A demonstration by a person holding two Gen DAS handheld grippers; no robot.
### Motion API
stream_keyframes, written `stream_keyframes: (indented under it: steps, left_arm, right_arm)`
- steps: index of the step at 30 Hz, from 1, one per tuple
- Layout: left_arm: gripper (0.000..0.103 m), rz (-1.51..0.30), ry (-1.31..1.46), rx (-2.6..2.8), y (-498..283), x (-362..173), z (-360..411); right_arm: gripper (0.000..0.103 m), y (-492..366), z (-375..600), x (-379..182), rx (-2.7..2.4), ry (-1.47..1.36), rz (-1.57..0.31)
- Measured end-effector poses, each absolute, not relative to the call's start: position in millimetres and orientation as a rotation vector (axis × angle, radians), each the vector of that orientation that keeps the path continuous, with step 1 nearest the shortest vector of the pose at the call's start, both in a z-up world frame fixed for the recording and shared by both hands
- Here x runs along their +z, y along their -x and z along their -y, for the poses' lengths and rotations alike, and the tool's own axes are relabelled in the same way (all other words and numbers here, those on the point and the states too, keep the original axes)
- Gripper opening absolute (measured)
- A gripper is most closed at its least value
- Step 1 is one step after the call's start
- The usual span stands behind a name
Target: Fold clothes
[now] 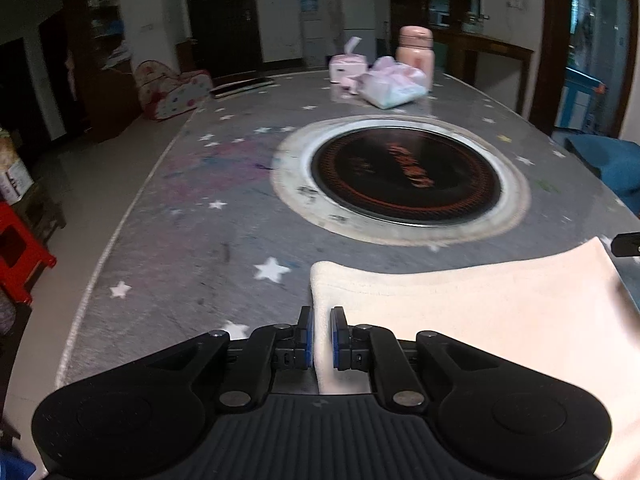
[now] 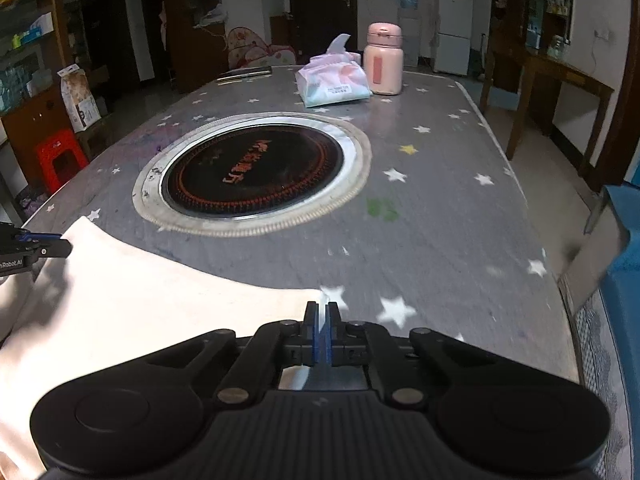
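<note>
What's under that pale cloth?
The cloth lies on the grey starry table cover; the cover shows all round its far edge. Both grippers, left and right, pinch its near corners. Whatever lies beneath its middle is hidden.

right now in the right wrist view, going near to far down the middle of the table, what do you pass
cream cloth clamped in the right gripper → round black induction cooktop with orange ring → soft pack of tissues → pink lidded bottle
</note>
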State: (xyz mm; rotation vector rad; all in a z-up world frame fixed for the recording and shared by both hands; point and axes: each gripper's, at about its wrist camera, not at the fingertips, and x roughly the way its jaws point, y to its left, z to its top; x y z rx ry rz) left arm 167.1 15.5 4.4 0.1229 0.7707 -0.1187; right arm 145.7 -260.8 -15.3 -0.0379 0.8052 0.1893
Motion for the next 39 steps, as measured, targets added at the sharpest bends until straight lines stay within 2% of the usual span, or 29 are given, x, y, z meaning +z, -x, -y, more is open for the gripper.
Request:
stream_keyframes:
  steps: [11, 18, 25, 29, 38, 39]
  left_arm:
    - [0.015, -0.782, -0.125, -0.108, -163.4, 1.8, -24.8]
    - [0.015, -0.772, -0.13, -0.199, -136.4, 6.2, -6.4]
    - [0.015, -0.792, -0.157, -0.266, -114.9, -2.8, 12.8]
    - [0.015, -0.789, -0.146, -0.265, -112.9, -4.2, 12.2]
    - [0.016, -0.785, -0.131, -0.262, -112.1, -6.7, 10.3]
    - [0.016, -0.784, -0.129, -0.264, -112.2, -6.7, 10.1]
  right_arm:
    - [0.008, -148.5, 246.4, -13.2, 0.232, 0.081, -0.809]
    - [0.01, -73.5, 207.0, 20.9, 0.459, 0.17, -0.776]
    - [0.01, -4.2, 152.7, 19.4, 0.684, 0.247, -0.789]
    - [0.025, 15.1, 126.5, 8.2, 0.741, 0.327, -0.79]
    - [0.022, 23.9, 97.0, -17.3, 0.717, 0.407, -0.767]
    - [0.013, 23.3, 96.1, -20.1, 0.703, 0.411, -0.766]
